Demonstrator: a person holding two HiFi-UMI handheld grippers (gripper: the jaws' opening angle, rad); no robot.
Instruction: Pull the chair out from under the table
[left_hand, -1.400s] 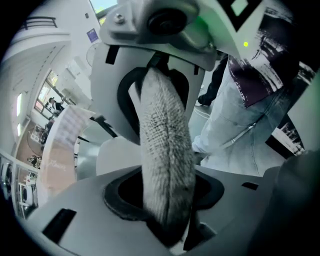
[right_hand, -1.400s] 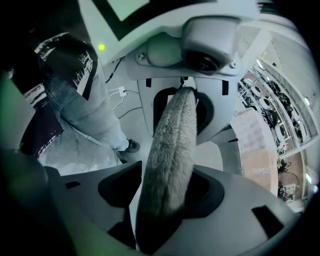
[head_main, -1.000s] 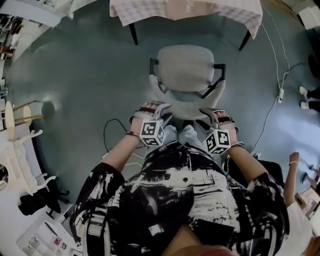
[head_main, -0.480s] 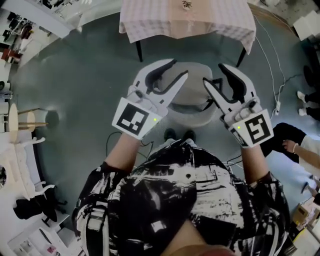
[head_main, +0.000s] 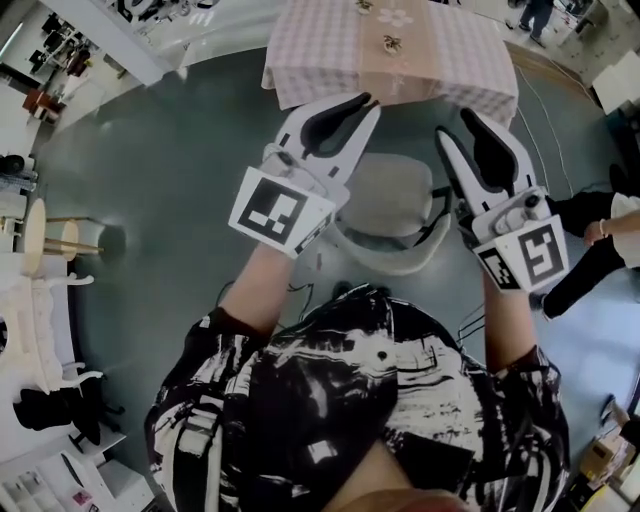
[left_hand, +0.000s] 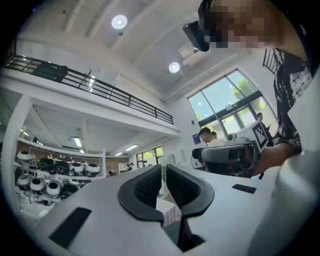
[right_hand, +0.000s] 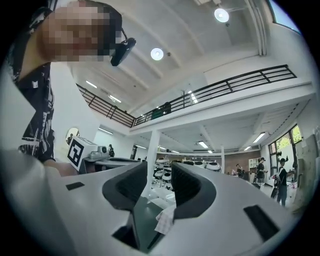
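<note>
We get even, soft light in the head view: the floor (head_main: 100, 240) shows a pale sheen near its left edge, the chair (head_main: 385, 195) reads clearly, and straight lines bow toward the rim. In both gripper views round ceiling lamps (left_hand: 119, 21) flare white and the corners turn black; the window (left_hand: 227, 100) washes out in the left one.

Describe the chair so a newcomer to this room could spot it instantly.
Find the table draped in a pink-and-white checked cloth at the far side of the grey-green floor. Just on the near side of it stands the chair. It is the only seat there, with a pale grey padded seat and dark armrests.
</note>
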